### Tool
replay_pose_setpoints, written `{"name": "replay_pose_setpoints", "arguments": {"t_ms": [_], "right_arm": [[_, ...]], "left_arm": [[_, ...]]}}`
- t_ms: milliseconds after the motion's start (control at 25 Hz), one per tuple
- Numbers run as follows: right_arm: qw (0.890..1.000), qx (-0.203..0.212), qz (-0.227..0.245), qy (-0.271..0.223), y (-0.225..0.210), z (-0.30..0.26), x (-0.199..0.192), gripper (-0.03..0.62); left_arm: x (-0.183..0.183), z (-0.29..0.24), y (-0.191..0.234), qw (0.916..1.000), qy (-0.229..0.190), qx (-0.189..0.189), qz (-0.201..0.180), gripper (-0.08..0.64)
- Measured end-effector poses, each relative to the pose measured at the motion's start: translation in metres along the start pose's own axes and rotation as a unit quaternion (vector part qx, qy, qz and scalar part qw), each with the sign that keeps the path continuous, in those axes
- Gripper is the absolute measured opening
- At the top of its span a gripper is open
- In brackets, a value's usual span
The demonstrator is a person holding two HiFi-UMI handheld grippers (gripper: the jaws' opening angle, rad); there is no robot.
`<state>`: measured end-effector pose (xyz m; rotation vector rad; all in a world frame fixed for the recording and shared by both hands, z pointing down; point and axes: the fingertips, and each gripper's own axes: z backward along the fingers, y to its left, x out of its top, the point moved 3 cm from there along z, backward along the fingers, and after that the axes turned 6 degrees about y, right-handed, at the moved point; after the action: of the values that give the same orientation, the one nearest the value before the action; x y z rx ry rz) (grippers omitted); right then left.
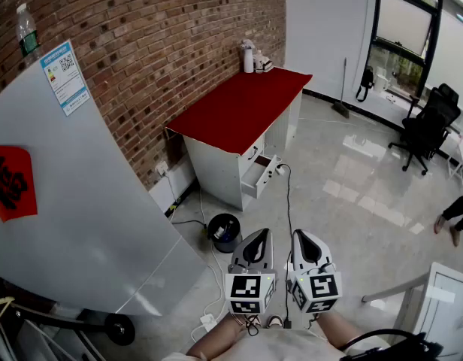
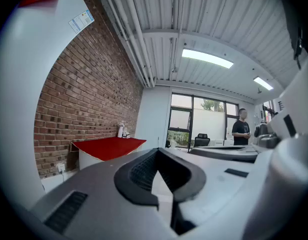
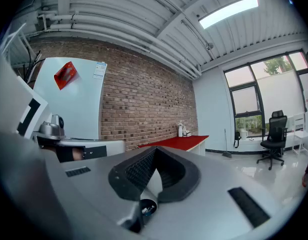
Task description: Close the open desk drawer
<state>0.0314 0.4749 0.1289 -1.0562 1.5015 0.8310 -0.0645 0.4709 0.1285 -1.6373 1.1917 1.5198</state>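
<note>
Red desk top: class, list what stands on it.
A white bottle and a small white item stand at the desk top's far corner; what lies behind them is hidden.

The desk [image 1: 246, 107] is red on top with a white drawer [image 1: 260, 176], the brick wall [image 1: 164, 36] red-brown, the bin [image 1: 225, 233] black.

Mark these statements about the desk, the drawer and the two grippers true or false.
1. A drawer of the red-topped desk stands pulled out. True.
2. The left gripper touches the drawer. False: it is held far short of the desk.
3. A black bin stands on the floor near the desk. True.
4. The right gripper holds a bottle. False: its fingers are together, with nothing between them.
5. The desk top is bare. False: white containers stand at its far end.
</note>
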Motion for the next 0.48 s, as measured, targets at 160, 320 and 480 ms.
{"name": "replay_pose_setpoints", "arguments": {"t_ms": [160, 320, 480], "right_arm": [[1.000, -0.004, 0.000, 0.002, -0.0008, 0.0004, -0.0002, -0.002], [1.000, -0.009, -0.002, 0.002, 0.0019, -0.0010, -0.0007, -0.002], [1.000, -0.009, -0.014, 0.000, 0.0042, -0.0039, -0.0021, -0.002]], "left_arm": [[0.0009, -0.0007, -0.0003, 1.0000, 0.001, -0.003, -0.003, 0.009], [-0.0017, -0.0018, 0.0017, 0.9999, 0.006, -0.010, -0.004, 0.009], [-0.0022, -0.0028, 0.0059, 0.9998, 0.008, -0.016, -0.002, 0.009]]}}
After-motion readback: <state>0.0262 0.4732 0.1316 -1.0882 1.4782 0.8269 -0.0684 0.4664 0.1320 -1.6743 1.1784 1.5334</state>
